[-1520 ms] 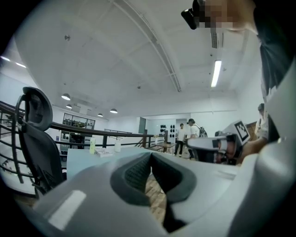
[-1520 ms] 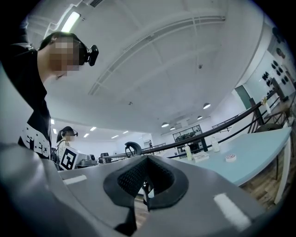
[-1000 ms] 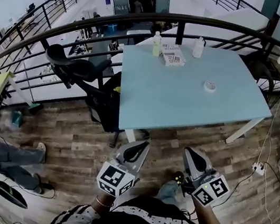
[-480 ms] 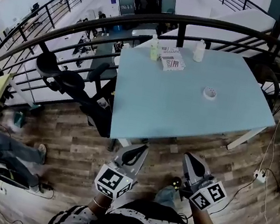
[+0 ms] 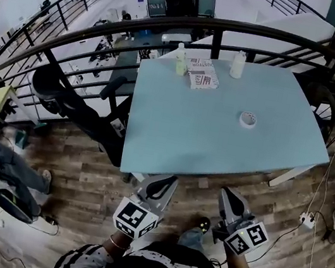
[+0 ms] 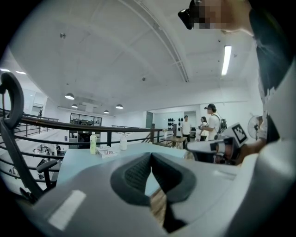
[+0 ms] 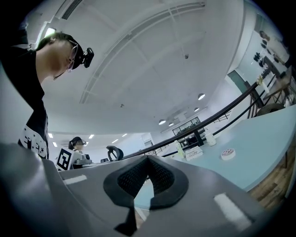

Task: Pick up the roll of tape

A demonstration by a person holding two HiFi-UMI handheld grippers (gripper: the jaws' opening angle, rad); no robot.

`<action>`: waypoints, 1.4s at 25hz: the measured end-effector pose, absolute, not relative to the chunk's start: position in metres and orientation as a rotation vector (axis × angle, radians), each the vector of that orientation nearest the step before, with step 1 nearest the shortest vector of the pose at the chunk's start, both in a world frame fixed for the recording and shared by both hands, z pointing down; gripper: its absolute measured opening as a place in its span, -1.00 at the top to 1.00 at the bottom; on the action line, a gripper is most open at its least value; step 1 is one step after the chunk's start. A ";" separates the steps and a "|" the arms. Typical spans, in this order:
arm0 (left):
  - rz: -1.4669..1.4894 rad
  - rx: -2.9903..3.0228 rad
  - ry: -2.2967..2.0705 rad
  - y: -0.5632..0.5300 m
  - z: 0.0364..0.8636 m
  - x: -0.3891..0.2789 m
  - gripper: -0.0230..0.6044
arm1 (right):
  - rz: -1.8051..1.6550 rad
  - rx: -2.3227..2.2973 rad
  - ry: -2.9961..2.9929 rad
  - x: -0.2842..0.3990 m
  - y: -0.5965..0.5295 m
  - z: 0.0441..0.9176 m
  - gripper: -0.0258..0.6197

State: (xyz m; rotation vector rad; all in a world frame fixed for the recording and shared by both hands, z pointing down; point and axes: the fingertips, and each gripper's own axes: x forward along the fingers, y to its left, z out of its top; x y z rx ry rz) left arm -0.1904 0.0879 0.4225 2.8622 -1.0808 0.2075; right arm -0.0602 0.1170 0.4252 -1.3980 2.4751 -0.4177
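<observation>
The roll of tape [image 5: 248, 119], small and white, lies flat on the light blue table [image 5: 172, 144], right of its middle; the right gripper view shows the roll of tape [image 7: 227, 153] far ahead on the tabletop. My left gripper [image 5: 163, 186] and right gripper [image 5: 229, 197] are held side by side just short of the table's near edge, over the wooden floor. Both are shut, pads together, with nothing between them. In its own view the left gripper [image 6: 151, 156] points level at the table, and the right gripper [image 7: 147, 159] does the same.
At the table's far edge stand a green-tinted bottle [image 5: 180, 60], a white bottle [image 5: 237, 64] and a printed box [image 5: 202, 78]. A black office chair [image 5: 64, 99] sits left of the table, before a curved black railing [image 5: 174, 25]. Power strips and cables [image 5: 306, 219] lie on the floor at right.
Both grippers, still shut, have come forward together toward the table; its near edge now lies close in front of their tips.
</observation>
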 end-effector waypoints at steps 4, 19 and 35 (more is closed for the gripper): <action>0.218 2.855 -1.093 0.071 0.424 -0.173 0.93 | -0.430 -1.380 2.482 -0.045 0.100 0.428 0.93; 0.290 2.828 -1.223 0.021 0.411 -0.116 0.93 | -0.442 -1.270 2.502 0.018 0.038 0.421 0.93; 0.293 2.829 -1.316 0.003 0.397 -0.068 0.93 | -0.439 -1.170 2.516 0.063 0.012 0.414 0.93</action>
